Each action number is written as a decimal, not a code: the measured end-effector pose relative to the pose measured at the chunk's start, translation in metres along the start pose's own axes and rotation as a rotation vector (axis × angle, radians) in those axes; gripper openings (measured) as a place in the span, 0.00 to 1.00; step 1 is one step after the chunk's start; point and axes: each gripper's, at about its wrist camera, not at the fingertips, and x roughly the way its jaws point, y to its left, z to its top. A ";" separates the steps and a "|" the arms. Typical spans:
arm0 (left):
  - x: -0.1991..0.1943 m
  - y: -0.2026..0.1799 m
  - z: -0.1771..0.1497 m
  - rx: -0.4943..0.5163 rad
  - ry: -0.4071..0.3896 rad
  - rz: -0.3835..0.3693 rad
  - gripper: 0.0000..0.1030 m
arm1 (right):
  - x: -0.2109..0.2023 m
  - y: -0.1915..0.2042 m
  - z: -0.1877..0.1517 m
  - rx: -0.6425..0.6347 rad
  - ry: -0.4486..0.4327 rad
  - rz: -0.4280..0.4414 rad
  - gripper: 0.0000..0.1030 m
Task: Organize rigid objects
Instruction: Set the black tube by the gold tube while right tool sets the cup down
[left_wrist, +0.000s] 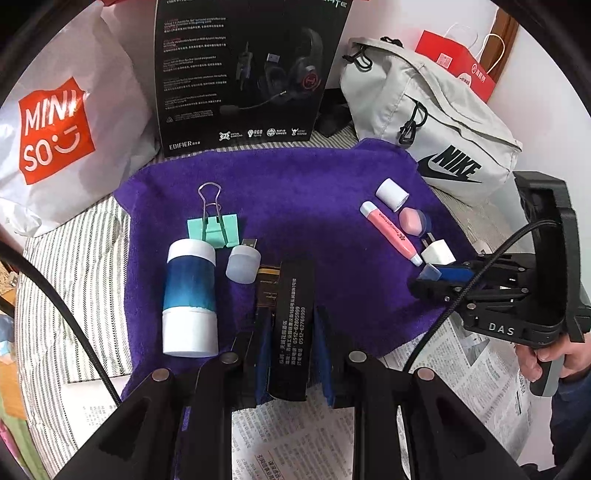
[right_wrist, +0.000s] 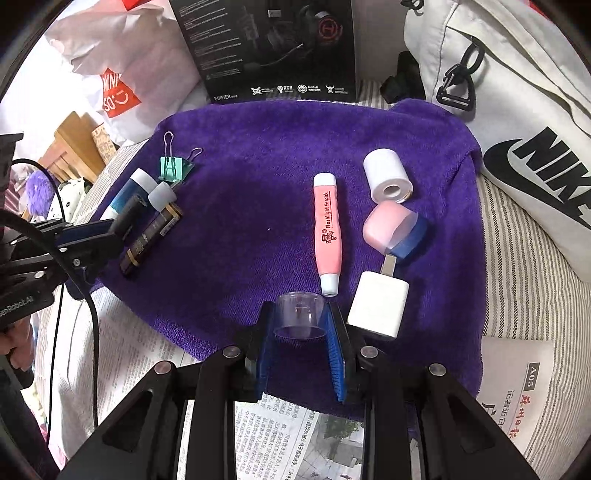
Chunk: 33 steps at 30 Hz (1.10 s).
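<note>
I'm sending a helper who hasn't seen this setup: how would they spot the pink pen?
Find the purple towel spread in front of the white Nike bag. On its right half, the pink pen lies lengthwise beside the white roll and the white charger. It alone is long and slim, with white tips and dark lettering.

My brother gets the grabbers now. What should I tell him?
Left gripper: shut on the flat black box with white print, low over the purple towel.
Right gripper: shut on a small clear plastic cap.
Left cluster: blue-and-white bottle, mint binder clip, frosted USB light.
Right cluster: pink pen, white roll, pink-blue cap, white charger.
Left to do: place both held items.
</note>
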 end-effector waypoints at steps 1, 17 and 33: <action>0.002 0.000 0.000 0.001 0.004 0.001 0.21 | 0.000 0.000 0.000 0.002 0.001 0.001 0.28; 0.021 -0.004 0.007 -0.006 0.041 0.002 0.21 | -0.028 -0.007 -0.013 0.012 -0.050 0.013 0.36; 0.050 -0.025 0.019 0.047 0.091 0.052 0.20 | -0.044 -0.029 -0.028 0.072 -0.085 0.012 0.36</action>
